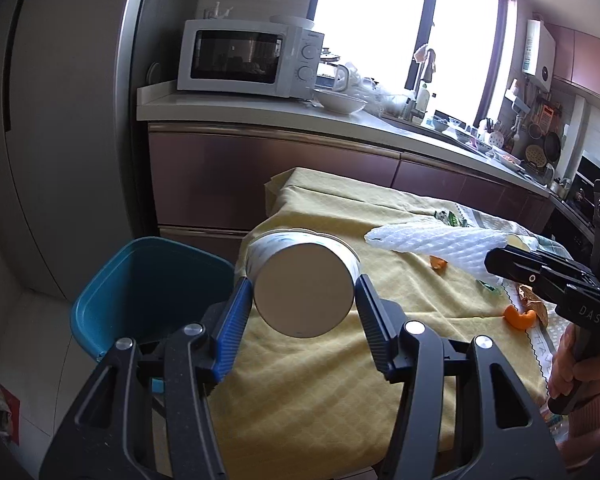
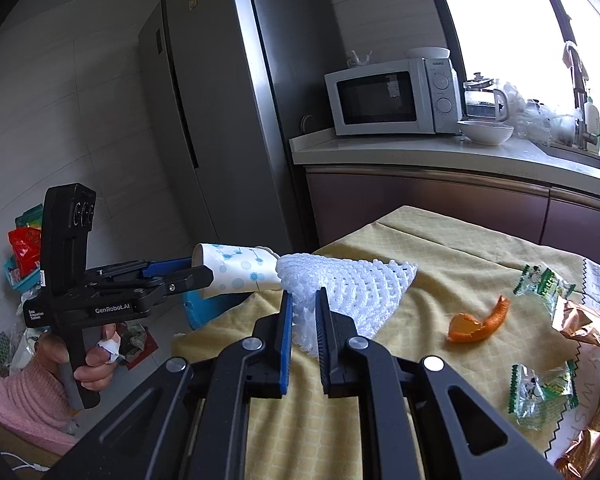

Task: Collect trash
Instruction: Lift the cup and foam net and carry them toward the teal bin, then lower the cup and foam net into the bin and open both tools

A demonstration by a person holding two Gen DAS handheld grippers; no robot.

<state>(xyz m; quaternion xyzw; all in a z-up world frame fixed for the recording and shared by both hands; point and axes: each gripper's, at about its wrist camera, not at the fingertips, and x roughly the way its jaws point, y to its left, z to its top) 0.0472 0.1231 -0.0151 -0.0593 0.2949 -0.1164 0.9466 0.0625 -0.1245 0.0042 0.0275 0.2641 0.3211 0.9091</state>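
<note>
My left gripper (image 1: 304, 288) is shut on a white paper cup (image 1: 304, 288) with blue dots, held on its side above the table's left edge, its base toward the camera. It also shows in the right wrist view (image 2: 236, 270). A blue trash bin (image 1: 148, 288) stands on the floor just left of it. My right gripper (image 2: 304, 312) is shut on a white foam fruit net (image 2: 352, 284), held above the yellow tablecloth (image 2: 340, 420). The net also shows in the left wrist view (image 1: 432, 240). Orange peel (image 2: 480, 322) and candy wrappers (image 2: 544, 390) lie on the cloth.
A kitchen counter (image 1: 260, 106) with a microwave (image 1: 248, 58) and a white bowl (image 1: 340, 100) runs behind the table. A grey fridge (image 2: 228, 120) stands at the left. Bags and packets (image 2: 24, 248) lie on the floor. A copper foil wrapper (image 2: 588, 324) lies at the table's right.
</note>
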